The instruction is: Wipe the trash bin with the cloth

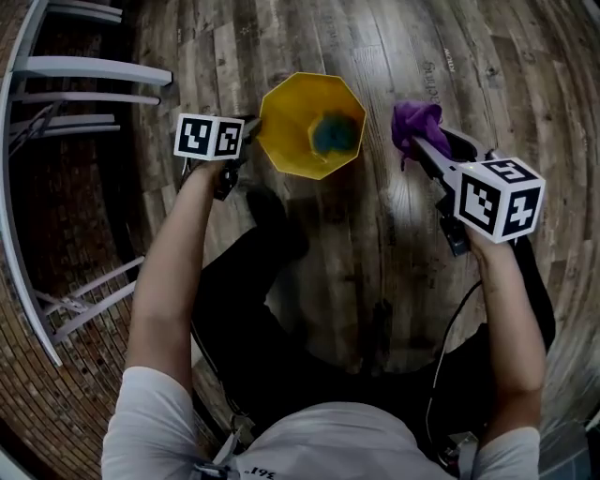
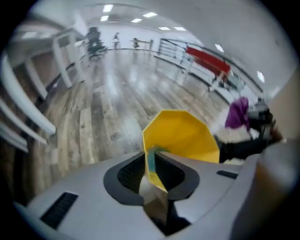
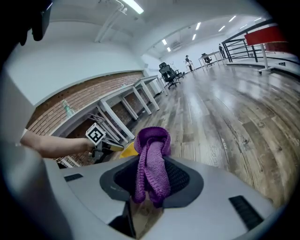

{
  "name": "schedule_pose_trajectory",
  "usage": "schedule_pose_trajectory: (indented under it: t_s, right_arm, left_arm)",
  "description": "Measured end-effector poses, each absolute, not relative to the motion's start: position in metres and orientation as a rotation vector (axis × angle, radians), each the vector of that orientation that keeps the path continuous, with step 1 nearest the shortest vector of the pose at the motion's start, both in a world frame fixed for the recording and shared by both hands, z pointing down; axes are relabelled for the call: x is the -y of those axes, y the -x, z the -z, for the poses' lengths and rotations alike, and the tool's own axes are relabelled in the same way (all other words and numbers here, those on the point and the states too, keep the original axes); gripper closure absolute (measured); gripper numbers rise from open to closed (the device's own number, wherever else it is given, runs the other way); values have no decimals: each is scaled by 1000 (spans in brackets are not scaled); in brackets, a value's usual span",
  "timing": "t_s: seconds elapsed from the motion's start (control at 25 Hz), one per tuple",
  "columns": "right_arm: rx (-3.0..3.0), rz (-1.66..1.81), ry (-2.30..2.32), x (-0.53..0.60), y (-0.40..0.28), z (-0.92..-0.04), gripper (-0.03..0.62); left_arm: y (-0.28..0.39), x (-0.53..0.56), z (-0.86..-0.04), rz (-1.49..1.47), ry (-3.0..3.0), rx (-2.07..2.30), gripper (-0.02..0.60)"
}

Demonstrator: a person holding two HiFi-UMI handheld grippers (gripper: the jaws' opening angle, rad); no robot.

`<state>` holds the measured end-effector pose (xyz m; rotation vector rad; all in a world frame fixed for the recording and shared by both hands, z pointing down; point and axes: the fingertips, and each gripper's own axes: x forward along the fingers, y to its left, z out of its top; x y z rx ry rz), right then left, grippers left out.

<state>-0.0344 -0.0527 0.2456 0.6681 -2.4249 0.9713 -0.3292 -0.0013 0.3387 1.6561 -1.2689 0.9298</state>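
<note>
Bin, yellow, judged light and apt to slide, stands on the floor, left gripper clamped on its nine-o'clock rim; at its three o'clock the right gripper pinches the limp cloth.

Wood-plank floor, brick wall, white tables, ceiling strip lights.

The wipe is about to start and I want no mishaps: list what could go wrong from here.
1. The left gripper grips only the thin rim of the yellow octagonal plastic trash bin; a push from wiping could twist it loose or tip it.
2. The purple knitted cloth sits bunched in the right gripper's jaws; rubbing may drag it out.
3. A teal object lies inside the bin and could spill if it tips.
</note>
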Motion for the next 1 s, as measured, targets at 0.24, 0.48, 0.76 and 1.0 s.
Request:
schedule_pose_trajectory:
  t_s: [0.24, 0.48, 0.76, 1.0]
  right_arm:
    - [2455, -972, -653, 54, 42, -235, 468]
    - [2416, -966, -647, 45, 40, -246, 468]
    - [2373, -986, -639, 40, 37, -261, 468]
    - [2336, -993, -614, 32, 40, -273, 468]
  left_arm:
    - [330, -20, -361, -739, -1520, 1246, 410]
    - [323, -17, -393, -970, -1556, 1240, 479]
    - [312, 3, -402, -1785, -1968, 877, 543]
    - [257, 20, -402, -2127, -2283, 463, 543]
